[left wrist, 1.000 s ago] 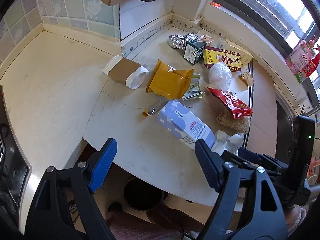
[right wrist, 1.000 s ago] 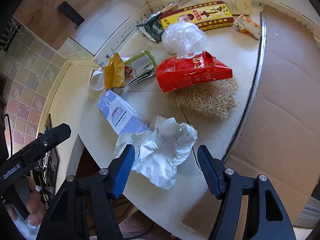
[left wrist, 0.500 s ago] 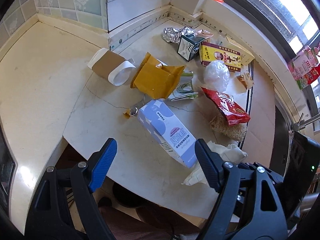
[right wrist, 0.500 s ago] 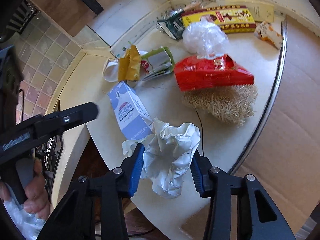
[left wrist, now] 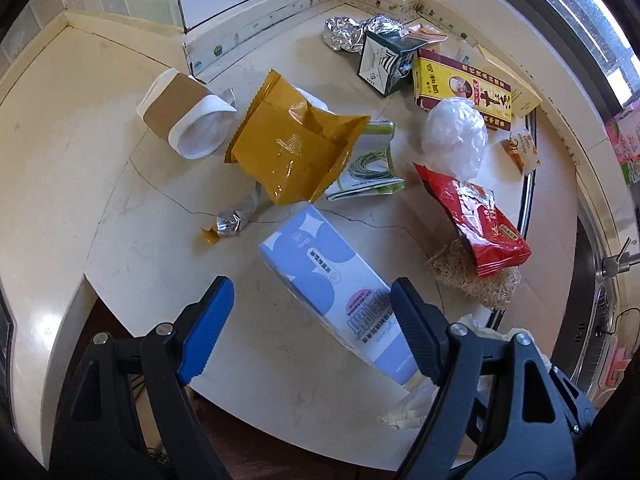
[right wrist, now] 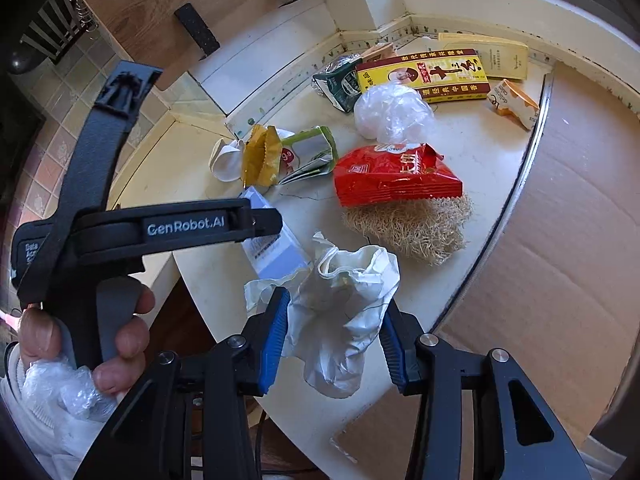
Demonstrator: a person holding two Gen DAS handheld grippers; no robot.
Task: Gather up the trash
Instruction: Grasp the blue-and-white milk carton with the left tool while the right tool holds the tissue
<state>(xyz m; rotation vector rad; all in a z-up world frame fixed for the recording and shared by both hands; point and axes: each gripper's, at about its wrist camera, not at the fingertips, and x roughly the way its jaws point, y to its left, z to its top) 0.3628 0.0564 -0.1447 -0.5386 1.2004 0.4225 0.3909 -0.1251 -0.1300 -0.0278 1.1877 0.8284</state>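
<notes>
Nearest in the right wrist view, the right gripper has its jaws partly closed around a crumpled white paper wad at the near edge of the counter; both pads look to be touching its sides, though whether the grip is firm cannot be told. To do this step well, finish the squeeze low on the bulk of the wad, not on a loose flap, then lift straight up so nothing drags.

Just left of the wad lies the blue-and-white carton, on its side. The left gripper hangs over it with jaws wide open and nothing held; it should straddle the carton's narrow width before closing.

Farther off sit a red snack bag on a fibrous scrubber, a yellow wrapper, a paper cup and boxes against the far wall.
</notes>
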